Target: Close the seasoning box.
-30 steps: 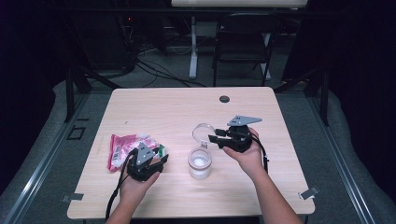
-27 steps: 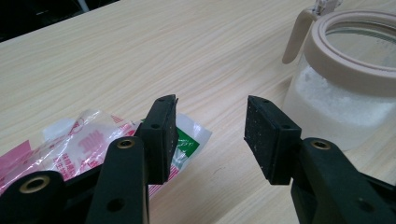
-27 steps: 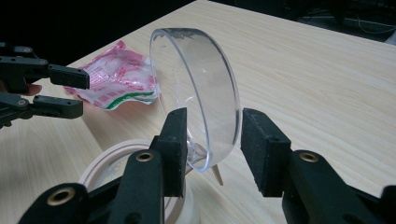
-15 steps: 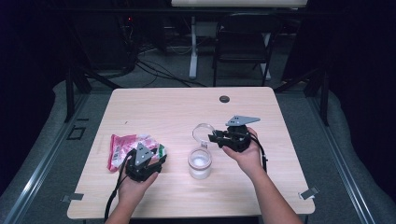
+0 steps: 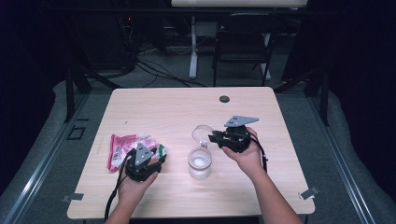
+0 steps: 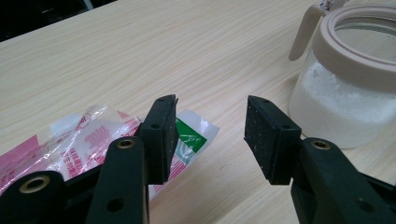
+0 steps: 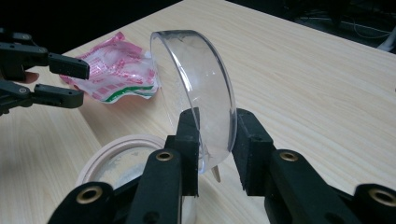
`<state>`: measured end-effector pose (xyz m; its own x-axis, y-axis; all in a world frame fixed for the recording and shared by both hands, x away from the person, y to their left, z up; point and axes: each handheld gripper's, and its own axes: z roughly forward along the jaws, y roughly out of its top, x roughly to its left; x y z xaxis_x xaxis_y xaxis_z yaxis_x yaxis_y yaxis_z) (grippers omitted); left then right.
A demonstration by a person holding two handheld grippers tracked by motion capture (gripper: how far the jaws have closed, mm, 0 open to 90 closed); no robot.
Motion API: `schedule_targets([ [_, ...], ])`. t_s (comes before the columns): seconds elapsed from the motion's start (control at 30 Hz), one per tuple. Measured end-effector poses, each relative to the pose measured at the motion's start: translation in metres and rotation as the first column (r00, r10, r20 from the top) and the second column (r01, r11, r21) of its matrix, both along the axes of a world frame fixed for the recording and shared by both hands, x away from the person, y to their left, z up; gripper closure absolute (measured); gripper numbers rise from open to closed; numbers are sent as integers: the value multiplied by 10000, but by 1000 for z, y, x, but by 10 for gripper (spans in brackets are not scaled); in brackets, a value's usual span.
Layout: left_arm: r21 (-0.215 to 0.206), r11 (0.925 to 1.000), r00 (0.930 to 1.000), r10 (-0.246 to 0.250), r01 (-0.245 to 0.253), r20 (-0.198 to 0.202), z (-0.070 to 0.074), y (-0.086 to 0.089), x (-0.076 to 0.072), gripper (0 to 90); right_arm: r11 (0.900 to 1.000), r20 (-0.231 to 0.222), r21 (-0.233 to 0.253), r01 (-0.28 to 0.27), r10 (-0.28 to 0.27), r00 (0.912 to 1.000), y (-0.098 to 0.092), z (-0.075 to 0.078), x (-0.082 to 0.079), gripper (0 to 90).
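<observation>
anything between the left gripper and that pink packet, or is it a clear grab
Nothing visible stands in the way. The left gripper is open right at the pink packet, whose green-printed corner lies just past one jaw. The jar stands off to the side, and the right gripper holds the clear lid there.

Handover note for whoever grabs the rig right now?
Right gripper: shut on the clear lid, which is swung open and still hinged to the jar.
Left gripper: open, empty, over the edge of the pink packet lying left of the jar.
Jar: mid-table, upright, holds white powder.
Done: lid open.
Left, probably: grasp the packet and bring it to the jar.
</observation>
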<state>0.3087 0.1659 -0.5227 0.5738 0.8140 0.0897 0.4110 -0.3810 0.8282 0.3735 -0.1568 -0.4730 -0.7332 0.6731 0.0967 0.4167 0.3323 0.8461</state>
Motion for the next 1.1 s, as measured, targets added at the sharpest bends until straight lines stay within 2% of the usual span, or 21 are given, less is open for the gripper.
schedule_targets([
  [0.67,-33,9999,9999,-115,115,23,1,-3,2,539,9944,-162,-1045,-134,118,9998,8,10,-10,707],
  [1.1,21,9995,9995,-304,304,47,1,-8,4,539,9868,55,-1603,-250,262,9996,12,14,-19,682],
])
